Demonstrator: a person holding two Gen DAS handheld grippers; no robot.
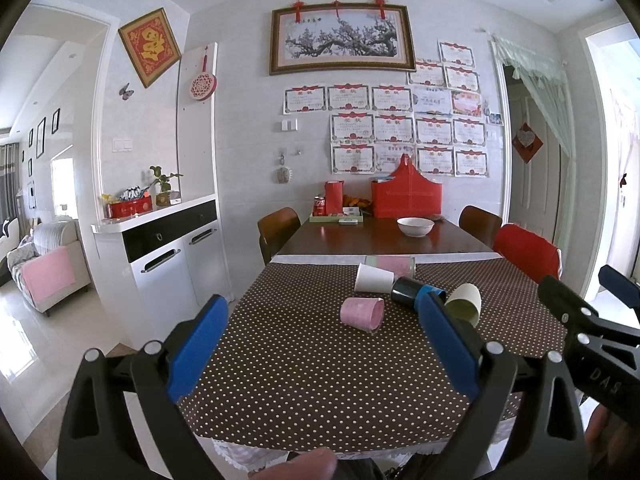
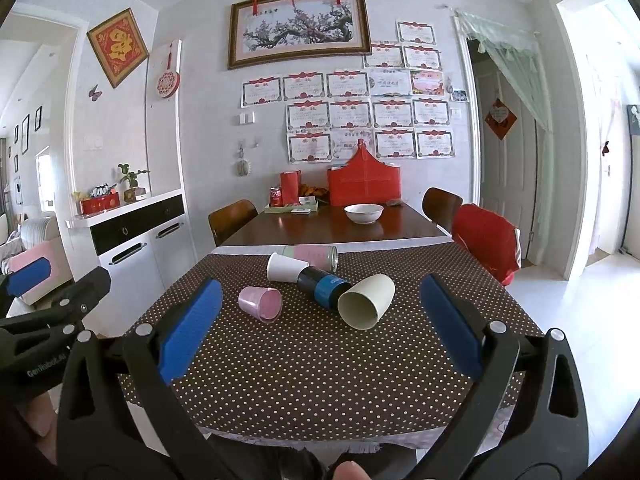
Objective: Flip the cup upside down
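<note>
Cups lie tipped on the dotted tablecloth [image 2: 320, 380].
We hold left gripper [image 1: 324, 336] and right gripper [image 2: 320, 320] wide, empty, near pink cup [image 2: 261, 304], cream cup [image 2: 366, 300].

Wooden table [image 2: 320, 226], brown dotted cloth [image 2: 320, 360] over near end, five tipped cups [image 2: 366, 300], white bowl [image 2: 363, 213], tray [image 2: 290, 209]

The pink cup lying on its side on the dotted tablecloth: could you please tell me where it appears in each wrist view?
Left wrist view: the pink cup lies just right of centre, between the open left gripper's fingers, left of the dark blue cup.
Right wrist view: the pink cup lies left of centre, its mouth toward the camera.
Shared landmark: the white bowl on the bare wooden table beyond.
</note>
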